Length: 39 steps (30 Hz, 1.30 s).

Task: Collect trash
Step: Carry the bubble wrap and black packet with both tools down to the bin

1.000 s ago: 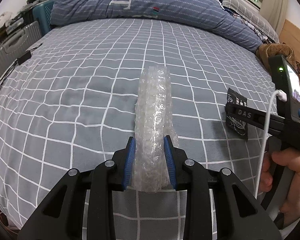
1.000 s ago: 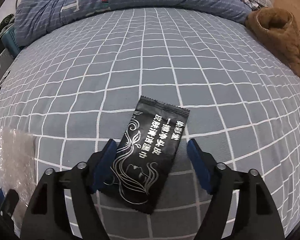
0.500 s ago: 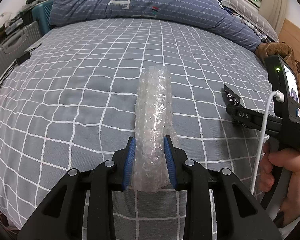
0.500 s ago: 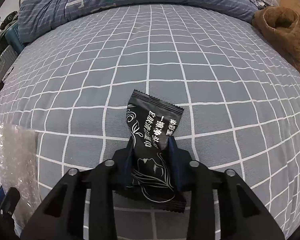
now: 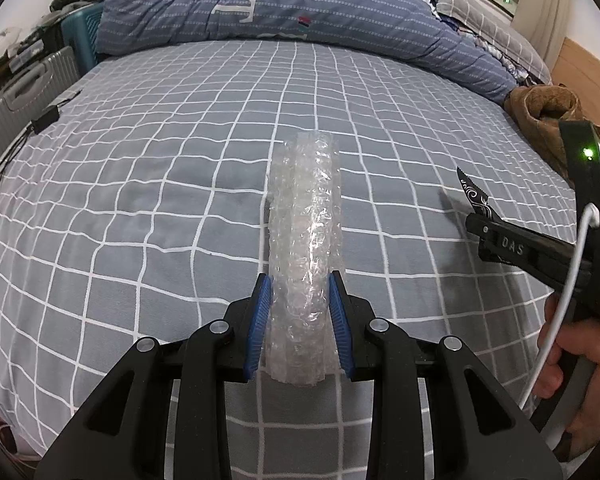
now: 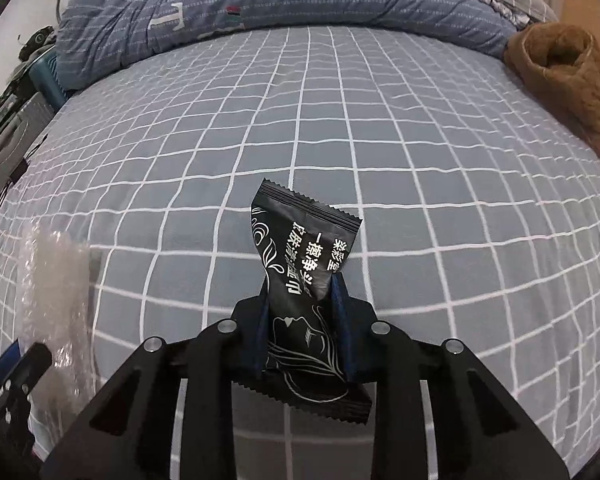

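Note:
My left gripper (image 5: pixel 300 286) is shut on a long roll of clear bubble wrap (image 5: pixel 306 216) and holds it above the grey checked bed sheet (image 5: pixel 160 184). My right gripper (image 6: pixel 302 294) is shut on a black sachet (image 6: pixel 304 256) with white lettering, lifted off the sheet and pinched in the middle. In the left wrist view the right gripper (image 5: pixel 480 210) shows at the right edge with a corner of the sachet (image 5: pixel 474 194) sticking out. The bubble wrap also shows at the left of the right wrist view (image 6: pixel 56 276).
A crumpled blue striped duvet (image 5: pixel 300 4) lies along the far side of the bed. A brown fleece garment (image 6: pixel 568 76) lies at the far right. A grey suitcase (image 5: pixel 16 100) and cables (image 5: pixel 32 128) are off the bed's left edge.
My right gripper has shut on the black sachet and lifted it off the sheet. My left gripper keeps its hold on the bubble wrap, hardly moved.

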Available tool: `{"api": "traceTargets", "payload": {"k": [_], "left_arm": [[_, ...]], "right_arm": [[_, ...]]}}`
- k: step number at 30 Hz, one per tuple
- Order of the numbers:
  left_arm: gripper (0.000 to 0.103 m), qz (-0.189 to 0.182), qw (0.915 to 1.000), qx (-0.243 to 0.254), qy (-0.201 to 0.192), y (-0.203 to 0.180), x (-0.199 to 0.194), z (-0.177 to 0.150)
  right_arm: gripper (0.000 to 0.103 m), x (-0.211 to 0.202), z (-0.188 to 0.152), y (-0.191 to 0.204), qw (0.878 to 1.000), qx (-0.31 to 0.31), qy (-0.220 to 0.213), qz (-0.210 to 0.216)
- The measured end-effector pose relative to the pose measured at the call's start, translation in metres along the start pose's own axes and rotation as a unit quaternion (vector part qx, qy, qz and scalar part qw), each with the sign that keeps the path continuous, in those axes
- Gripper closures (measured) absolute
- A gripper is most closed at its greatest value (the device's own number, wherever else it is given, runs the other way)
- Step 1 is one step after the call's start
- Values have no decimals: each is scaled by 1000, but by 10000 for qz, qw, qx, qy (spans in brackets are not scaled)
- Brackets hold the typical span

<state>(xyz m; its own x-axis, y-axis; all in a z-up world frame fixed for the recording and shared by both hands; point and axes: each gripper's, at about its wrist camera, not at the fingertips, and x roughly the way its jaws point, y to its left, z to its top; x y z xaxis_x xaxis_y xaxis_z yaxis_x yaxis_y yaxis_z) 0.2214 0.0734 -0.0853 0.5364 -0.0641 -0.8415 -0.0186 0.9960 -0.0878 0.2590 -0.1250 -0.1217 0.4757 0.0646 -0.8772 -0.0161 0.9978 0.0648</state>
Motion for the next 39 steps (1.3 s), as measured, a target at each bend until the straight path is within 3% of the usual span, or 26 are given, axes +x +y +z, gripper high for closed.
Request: {"api": "traceTargets", "payload": {"k": [18,39], "left_arm": [[77,-204,9997,-5,-140,-30,-69,-31],[77,-96,9996,247,-71,-57,-144,-82]], "right_arm": [[76,-98,-58,-21,9989,-291,-372,19],[76,-190,-122,-33,9978,-316,-577,46]]}}
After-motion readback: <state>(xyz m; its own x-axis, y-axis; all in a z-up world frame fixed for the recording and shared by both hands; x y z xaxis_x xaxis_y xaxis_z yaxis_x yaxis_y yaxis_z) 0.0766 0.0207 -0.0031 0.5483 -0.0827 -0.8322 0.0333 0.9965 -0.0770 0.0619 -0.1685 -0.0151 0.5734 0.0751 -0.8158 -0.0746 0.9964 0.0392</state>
